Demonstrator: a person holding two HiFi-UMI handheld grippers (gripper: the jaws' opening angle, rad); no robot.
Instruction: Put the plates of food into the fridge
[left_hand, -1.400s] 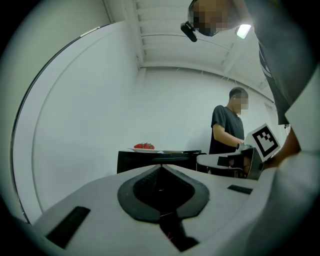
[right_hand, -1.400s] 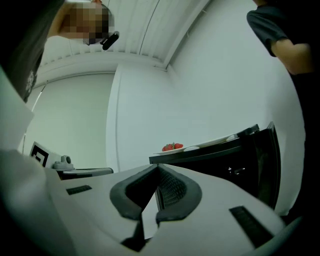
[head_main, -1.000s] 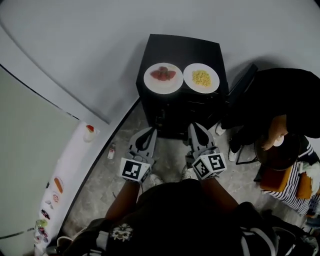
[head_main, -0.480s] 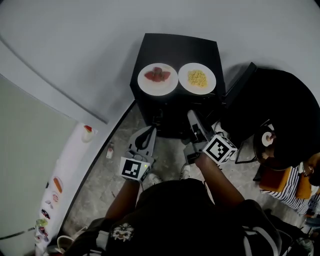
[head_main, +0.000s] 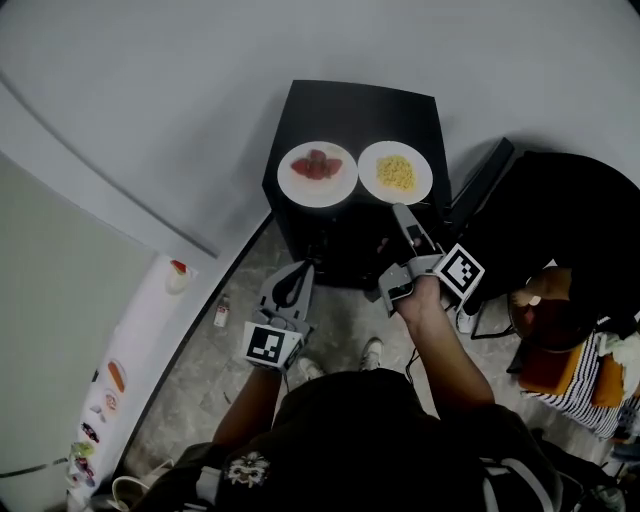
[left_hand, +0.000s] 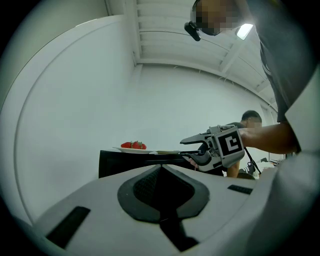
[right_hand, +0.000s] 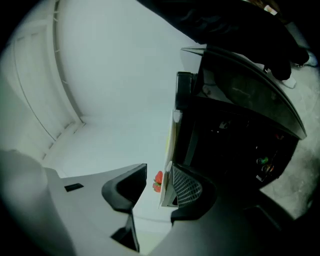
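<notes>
Two white plates stand side by side on a black cabinet (head_main: 350, 110): one with red strawberries (head_main: 317, 173), one with yellow food (head_main: 395, 172). My right gripper (head_main: 405, 215) lies rolled on its side at the front rim of the yellow-food plate. Its jaws have just been opening, and in the right gripper view (right_hand: 159, 172) the plate rim (right_hand: 168, 150) stands edge-on between the parted jaws, unpressed, with the strawberries (right_hand: 158, 181) beyond. My left gripper (head_main: 297, 272) hangs lower in front of the cabinet, shut and empty (left_hand: 161, 167). From there I see the strawberry plate (left_hand: 132, 147) and the right gripper (left_hand: 187, 148).
A white fridge with magnets (head_main: 120, 370) runs along the left edge. A small bottle (head_main: 221, 312) stands on the floor beside it. A person in black (head_main: 570, 220) sits at the right, next to a dark panel (head_main: 482, 180) leaning on the cabinet. A white wall lies behind.
The right gripper has moved forward to the yellow-food plate, rolled onto its side and opened its jaws. The left gripper has hardly shifted.
</notes>
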